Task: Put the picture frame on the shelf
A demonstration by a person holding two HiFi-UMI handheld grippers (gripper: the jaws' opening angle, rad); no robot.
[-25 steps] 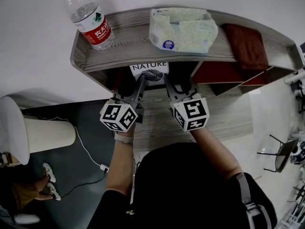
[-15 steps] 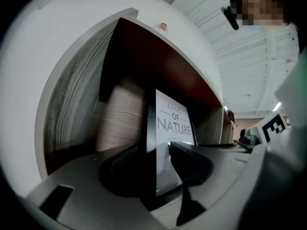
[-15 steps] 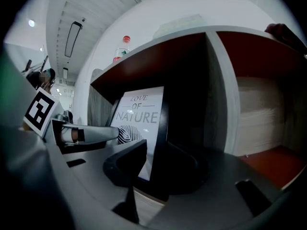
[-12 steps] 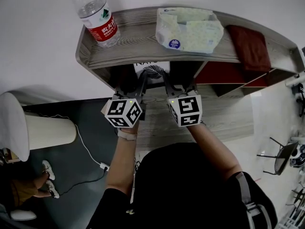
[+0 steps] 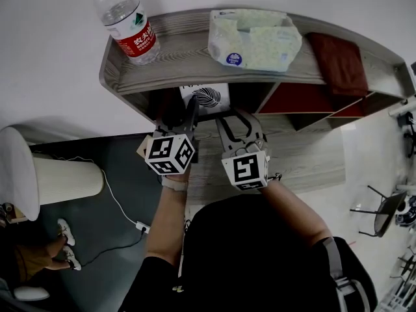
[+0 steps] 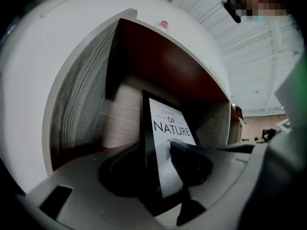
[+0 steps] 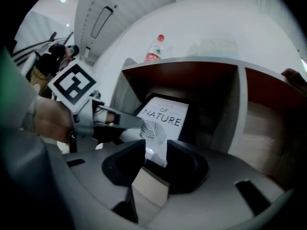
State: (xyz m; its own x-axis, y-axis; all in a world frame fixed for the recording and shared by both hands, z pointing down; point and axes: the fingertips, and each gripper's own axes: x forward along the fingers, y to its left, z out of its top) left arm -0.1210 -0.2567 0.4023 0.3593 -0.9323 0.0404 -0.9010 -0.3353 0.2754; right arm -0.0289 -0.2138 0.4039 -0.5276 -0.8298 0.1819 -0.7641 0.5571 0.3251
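Observation:
The black picture frame (image 5: pixel 207 97) with a white "NATURE" print stands upright in the left lower compartment of the wooden shelf (image 5: pixel 175 67). My left gripper (image 5: pixel 188 114) reaches into that compartment and is shut on the frame's left edge (image 6: pixel 165 143), one pad on the print and one behind it. My right gripper (image 5: pixel 234 119) sits just in front of the compartment. Its jaws have just been opening and now stand apart, pressing on nothing. In the right gripper view the frame (image 7: pixel 163 118) stands just beyond the right gripper (image 7: pixel 156 159), with the left gripper (image 7: pixel 120 122) clamped on it.
On the shelf top stand a water bottle (image 5: pixel 127 28), a tissue pack (image 5: pixel 253 39) and a dark red cloth (image 5: pixel 337 60). Red-lined compartments (image 5: pixel 296 99) lie to the right. A white cylinder (image 5: pixel 39 181) and a cable (image 5: pixel 120 210) are on the dark floor at left.
The right gripper has let go of the frame, drawn back toward the person, rolled and spread its jaws. The left gripper stays clamped on the frame in the compartment.

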